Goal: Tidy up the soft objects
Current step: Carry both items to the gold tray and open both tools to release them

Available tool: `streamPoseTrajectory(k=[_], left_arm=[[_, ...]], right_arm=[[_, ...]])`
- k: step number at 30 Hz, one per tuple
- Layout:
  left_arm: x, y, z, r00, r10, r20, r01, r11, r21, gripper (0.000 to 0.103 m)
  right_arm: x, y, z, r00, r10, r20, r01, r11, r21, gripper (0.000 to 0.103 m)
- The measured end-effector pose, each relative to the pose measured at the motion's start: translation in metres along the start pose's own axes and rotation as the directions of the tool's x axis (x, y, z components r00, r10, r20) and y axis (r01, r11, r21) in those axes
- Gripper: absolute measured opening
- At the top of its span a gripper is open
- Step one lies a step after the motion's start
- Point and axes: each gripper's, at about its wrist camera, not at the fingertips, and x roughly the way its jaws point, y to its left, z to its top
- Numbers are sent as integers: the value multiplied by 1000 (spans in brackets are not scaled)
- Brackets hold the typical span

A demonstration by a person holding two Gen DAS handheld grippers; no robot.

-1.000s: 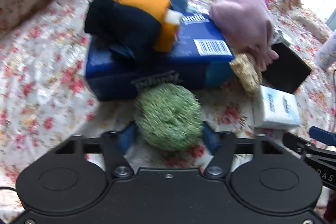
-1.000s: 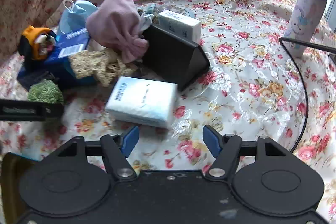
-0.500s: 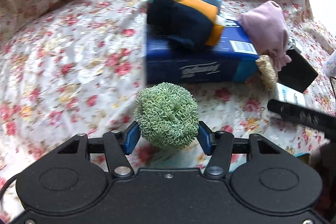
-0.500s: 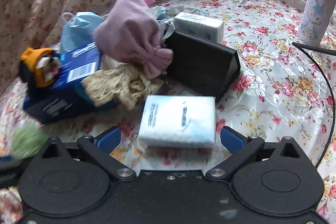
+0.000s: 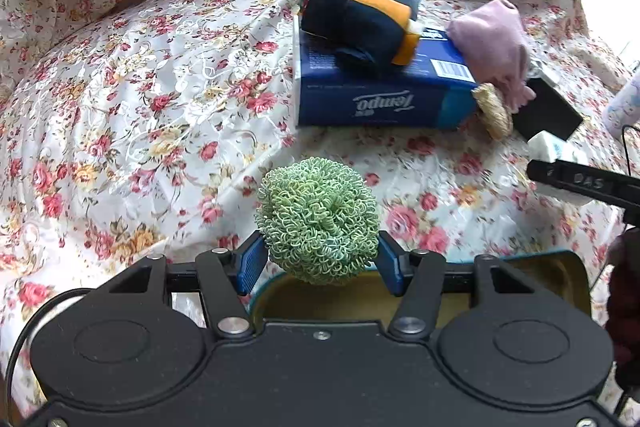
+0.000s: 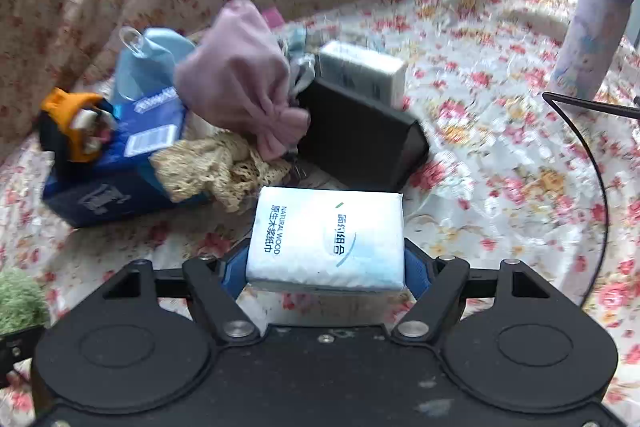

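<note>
Green loop-pile ball (image 5: 318,223) clamped in left gripper (image 5: 318,265) above tin (image 5: 560,275); release next. Right gripper (image 6: 326,273) closing around tissue pack (image 6: 326,241).

Items you cannot fully read:

- Container (image 5: 560,269) under the left gripper: its rim and olive inside show only in slivers; the gripper body hides the rest.
- Dark red shape (image 5: 624,307), right edge of the left view: cut off, unidentifiable.
- Bottle (image 6: 592,35): motion-blurred, its print unreadable.
- Green scrubber (image 6: 18,301): cropped by the right view's left edge.
- Pink scrap (image 6: 272,17) behind the mauve pouch (image 6: 240,79): mostly hidden.
</note>
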Motion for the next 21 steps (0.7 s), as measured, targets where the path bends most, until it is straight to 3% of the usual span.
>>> streamPoseTrajectory(k=[9,21], left_arm=[[-30,-15,-31,998,-14,-61,16,999,31,55],[-45,-28,-68,989,-18,-150,29,997,72,55]], right_arm=[[-77,-15,-22,994,108,35,-106,993,-48,74],[-125,-21,-72,978,183,-99,-192,976,-98,75]])
